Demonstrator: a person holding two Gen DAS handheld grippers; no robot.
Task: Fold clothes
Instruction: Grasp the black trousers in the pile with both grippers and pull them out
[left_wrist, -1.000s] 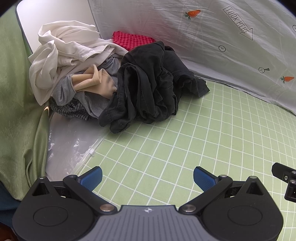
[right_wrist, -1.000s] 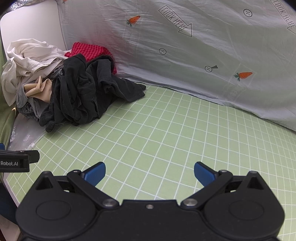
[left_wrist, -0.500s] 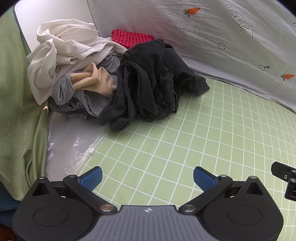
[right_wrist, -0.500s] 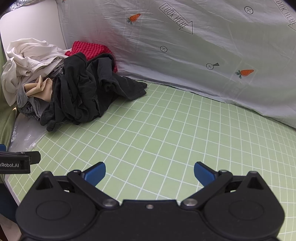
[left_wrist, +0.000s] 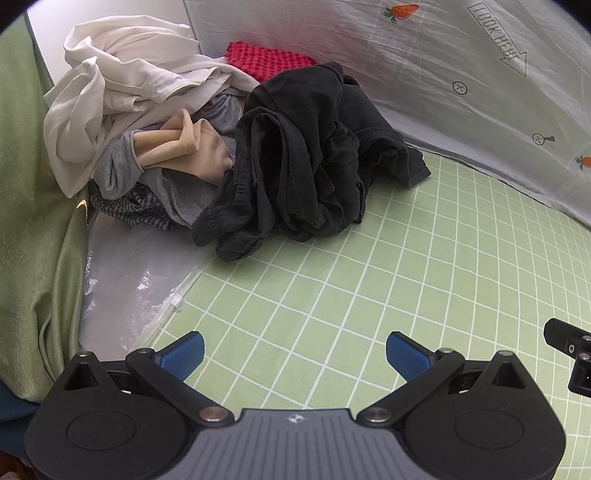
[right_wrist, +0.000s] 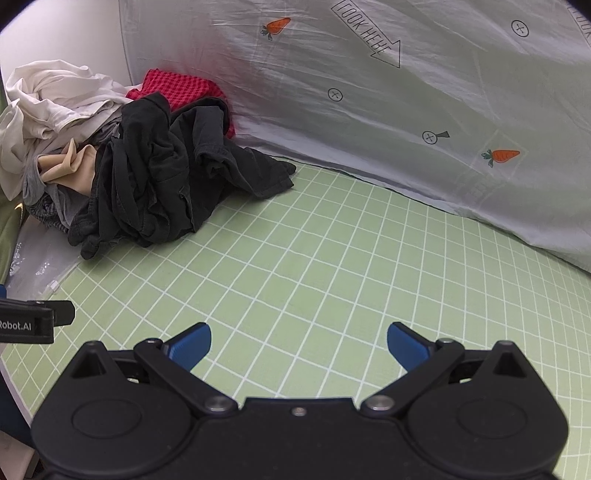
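Clothes heaped on the green mat

Left gripper (left_wrist: 294, 352) and right gripper (right_wrist: 298, 342) both gape wide, empty, short of the black garment (left_wrist: 306, 162).

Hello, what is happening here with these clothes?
A person holds two claws over a green grid mat, about to fold clothes. Both the left claw and the right claw are open and hold nothing. The pile sits unfolded at the mat's far left corner, with a black garment at the front, nearest the claws. No folding has begun.
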